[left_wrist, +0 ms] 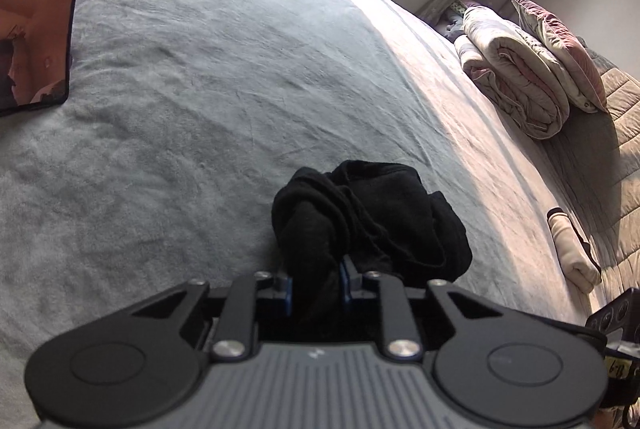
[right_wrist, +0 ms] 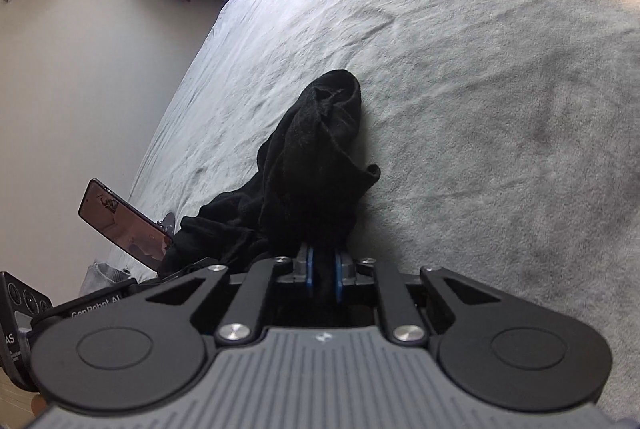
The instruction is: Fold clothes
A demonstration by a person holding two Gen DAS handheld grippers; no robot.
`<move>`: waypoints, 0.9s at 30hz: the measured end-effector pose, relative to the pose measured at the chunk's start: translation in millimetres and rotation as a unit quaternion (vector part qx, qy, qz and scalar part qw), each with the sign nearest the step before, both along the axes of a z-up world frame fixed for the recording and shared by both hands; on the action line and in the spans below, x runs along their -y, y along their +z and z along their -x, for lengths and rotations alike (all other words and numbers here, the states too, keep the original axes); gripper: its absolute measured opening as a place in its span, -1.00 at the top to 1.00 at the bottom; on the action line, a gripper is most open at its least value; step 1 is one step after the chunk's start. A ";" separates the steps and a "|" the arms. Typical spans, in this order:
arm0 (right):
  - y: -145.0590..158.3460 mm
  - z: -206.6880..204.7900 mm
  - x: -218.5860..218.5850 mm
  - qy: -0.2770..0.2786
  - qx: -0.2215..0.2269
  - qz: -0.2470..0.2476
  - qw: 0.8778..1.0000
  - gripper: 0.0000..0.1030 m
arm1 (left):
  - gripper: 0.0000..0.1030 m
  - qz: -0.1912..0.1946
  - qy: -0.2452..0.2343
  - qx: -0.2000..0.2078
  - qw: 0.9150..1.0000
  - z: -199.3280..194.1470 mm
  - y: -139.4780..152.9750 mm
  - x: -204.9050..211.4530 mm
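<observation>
My left gripper (left_wrist: 316,287) and right gripper (right_wrist: 323,271) each pinch the crumpled black knit garment (left_wrist: 372,225), bunched on the grey fleece bedspread (left_wrist: 200,89) (no flat edges showing). Risk: I pull apart unevenly, one bunch slips out, fold goes crooked.

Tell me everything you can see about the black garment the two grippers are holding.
The black garment is soft, matte, knit-looking cloth, bunched and twisted rather than flat, so its type cannot be told. It rests on the grey bedspread, with rumpled folds and a rolled hem at its far end. The left gripper and the right gripper each pinch a gathered fold between blue pads. Nothing else touches it.
</observation>
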State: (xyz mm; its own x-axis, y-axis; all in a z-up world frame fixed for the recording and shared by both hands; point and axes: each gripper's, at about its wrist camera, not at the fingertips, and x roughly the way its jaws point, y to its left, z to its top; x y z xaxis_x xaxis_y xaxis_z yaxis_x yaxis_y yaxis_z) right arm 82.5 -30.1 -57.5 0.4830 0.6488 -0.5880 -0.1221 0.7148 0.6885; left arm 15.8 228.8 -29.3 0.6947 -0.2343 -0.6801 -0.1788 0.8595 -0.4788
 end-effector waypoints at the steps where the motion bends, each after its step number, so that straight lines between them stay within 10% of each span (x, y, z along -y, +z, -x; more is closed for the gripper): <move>1: 3.3 1.5 5.8 -0.006 0.005 0.003 1.000 0.77 | 0.62 0.014 -0.007 0.006 1.000 -1.0 2.2 1.9; 9: 40.1 23.9 73.3 -0.069 0.050 0.041 0.996 0.78 | 0.63 0.105 -0.078 0.037 0.991 -5.1 16.7 38.8; 27: 47.1 103.4 90.2 -0.023 -0.023 0.113 0.993 0.78 | 0.61 0.042 -0.096 -0.015 0.994 12.8 13.7 35.8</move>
